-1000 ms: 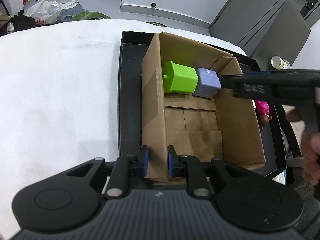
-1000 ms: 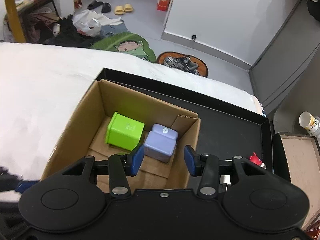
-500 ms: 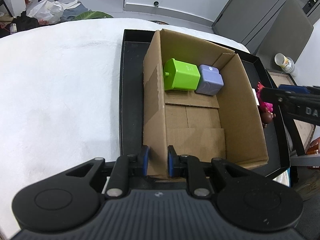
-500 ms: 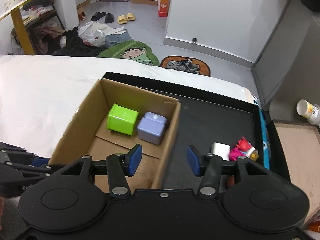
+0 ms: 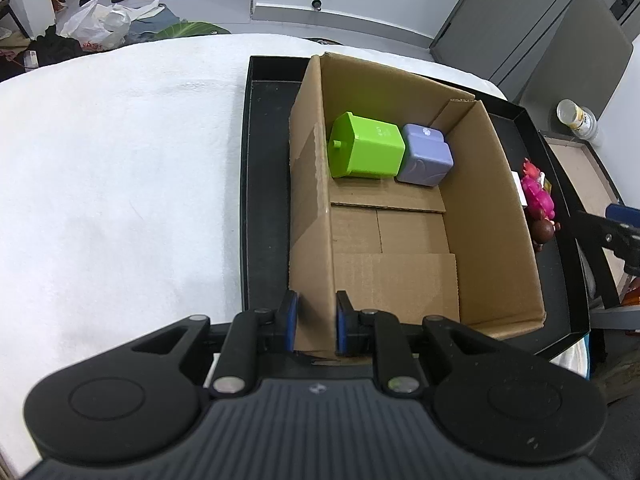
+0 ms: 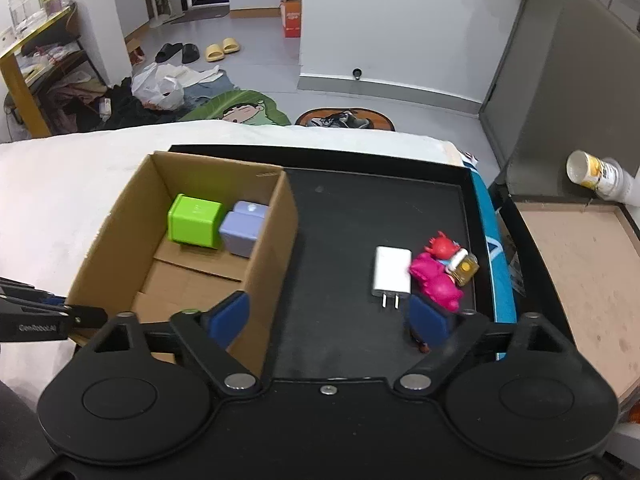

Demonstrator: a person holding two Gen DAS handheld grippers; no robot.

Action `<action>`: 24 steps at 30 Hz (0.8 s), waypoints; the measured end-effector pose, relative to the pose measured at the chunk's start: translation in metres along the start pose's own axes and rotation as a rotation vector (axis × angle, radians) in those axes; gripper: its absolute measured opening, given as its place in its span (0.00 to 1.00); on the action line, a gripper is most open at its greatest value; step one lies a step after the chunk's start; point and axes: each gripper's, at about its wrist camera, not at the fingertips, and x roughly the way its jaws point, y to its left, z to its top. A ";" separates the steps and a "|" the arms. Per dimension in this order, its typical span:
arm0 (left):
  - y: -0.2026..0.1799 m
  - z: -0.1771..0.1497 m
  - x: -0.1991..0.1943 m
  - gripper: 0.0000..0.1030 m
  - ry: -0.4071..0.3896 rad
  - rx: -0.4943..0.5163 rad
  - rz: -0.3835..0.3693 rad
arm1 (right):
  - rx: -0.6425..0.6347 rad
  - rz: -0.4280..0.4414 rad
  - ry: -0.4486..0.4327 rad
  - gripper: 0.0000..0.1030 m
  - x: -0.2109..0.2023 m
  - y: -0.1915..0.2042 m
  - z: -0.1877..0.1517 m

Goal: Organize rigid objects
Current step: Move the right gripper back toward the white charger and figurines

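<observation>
An open cardboard box stands in a black tray. Inside, at its far end, a green block lies beside a lilac block. My left gripper is shut on the box's near-left wall. My right gripper hovers over the tray right of the box, its jaws opening with nothing between them. Ahead of it lie a white charger, a pink toy and a red figure. A brown toy sits near them.
The tray rests on a white cloth-covered table. A wooden tray and a paper cup are off to the right. Clothes, bags and slippers litter the floor beyond the table.
My right gripper moved rightward from above the box to over the tray floor, and its jaws spread wide. The left gripper kept its hold on the box wall.
</observation>
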 end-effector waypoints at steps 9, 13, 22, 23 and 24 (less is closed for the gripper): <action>-0.003 0.000 0.004 0.18 0.008 0.011 0.015 | 0.077 -0.012 0.024 0.89 0.014 -0.026 -0.014; -0.004 0.001 0.006 0.18 0.012 0.020 0.021 | 0.107 -0.010 0.037 0.90 0.017 -0.034 -0.017; -0.003 -0.001 0.007 0.18 0.006 0.021 0.013 | 0.207 -0.016 0.076 0.75 0.033 -0.073 -0.013; -0.003 -0.001 0.007 0.18 0.004 0.021 0.012 | 0.222 -0.018 0.088 0.71 0.037 -0.076 -0.013; -0.003 -0.001 0.007 0.18 0.004 0.020 0.012 | 0.231 -0.022 0.095 0.68 0.039 -0.078 -0.014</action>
